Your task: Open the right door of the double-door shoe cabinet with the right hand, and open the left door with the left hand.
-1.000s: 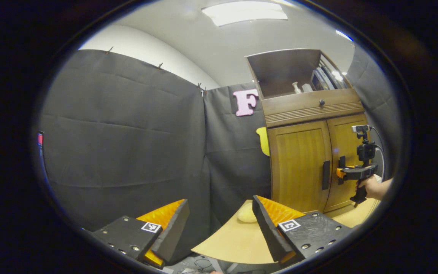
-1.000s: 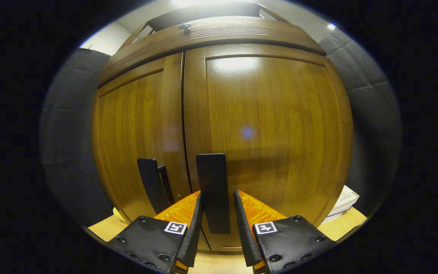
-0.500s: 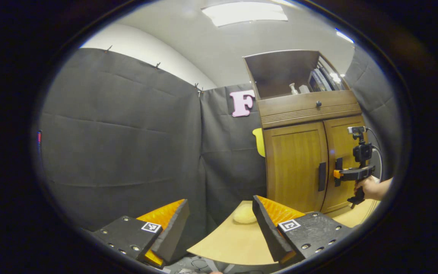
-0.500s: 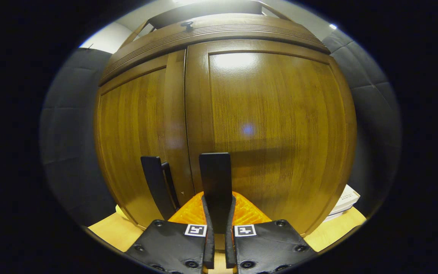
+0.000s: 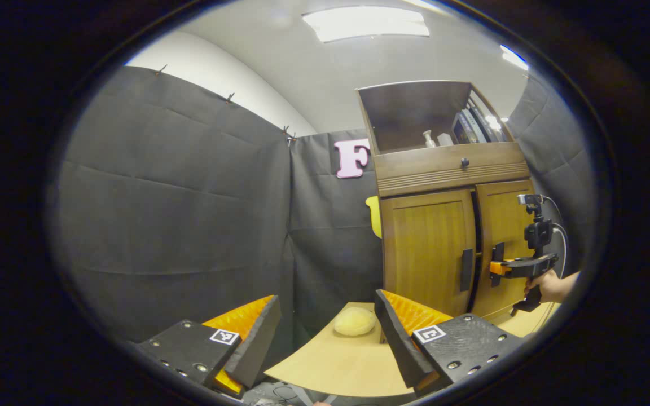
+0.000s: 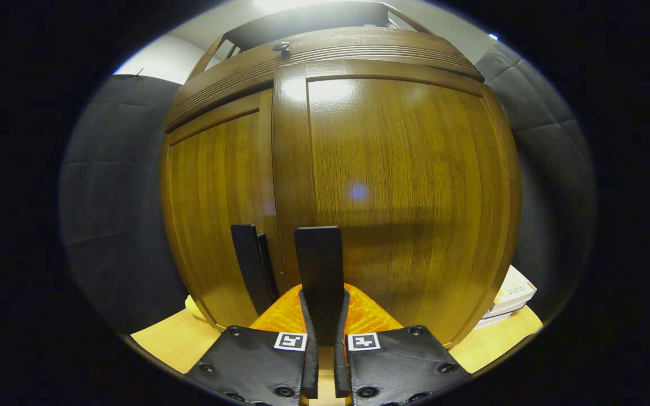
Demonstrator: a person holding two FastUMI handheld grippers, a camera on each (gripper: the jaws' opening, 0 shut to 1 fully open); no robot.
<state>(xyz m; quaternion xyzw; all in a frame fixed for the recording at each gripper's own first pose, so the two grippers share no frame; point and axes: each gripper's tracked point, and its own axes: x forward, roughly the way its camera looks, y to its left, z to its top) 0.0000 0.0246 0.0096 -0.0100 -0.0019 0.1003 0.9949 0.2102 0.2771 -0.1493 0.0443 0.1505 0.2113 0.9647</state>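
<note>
The wooden shoe cabinet (image 5: 449,169) stands at the right of the left gripper view. Its right door (image 6: 404,192) has swung a little out from the left door (image 6: 218,208), with a dark gap between them. My right gripper (image 6: 322,307) is shut on the right door's black handle (image 6: 318,265); in the left gripper view the right gripper (image 5: 497,268) is held by a hand (image 5: 548,285). The left door's black handle (image 5: 465,269) is untouched. My left gripper (image 5: 325,330) is open and holds nothing, well short of the cabinet.
A light wooden table (image 5: 347,361) lies below the cabinet with a yellow rounded lump (image 5: 354,321) on it. Stacked books (image 6: 511,299) lie to the right of the cabinet. An open shelf (image 5: 421,115) with small items tops the cabinet. Black cloth walls surround the booth.
The right gripper closed on the right door's handle and has pulled the door slightly open. The left gripper view has shifted a little, with the cabinet now further left.
</note>
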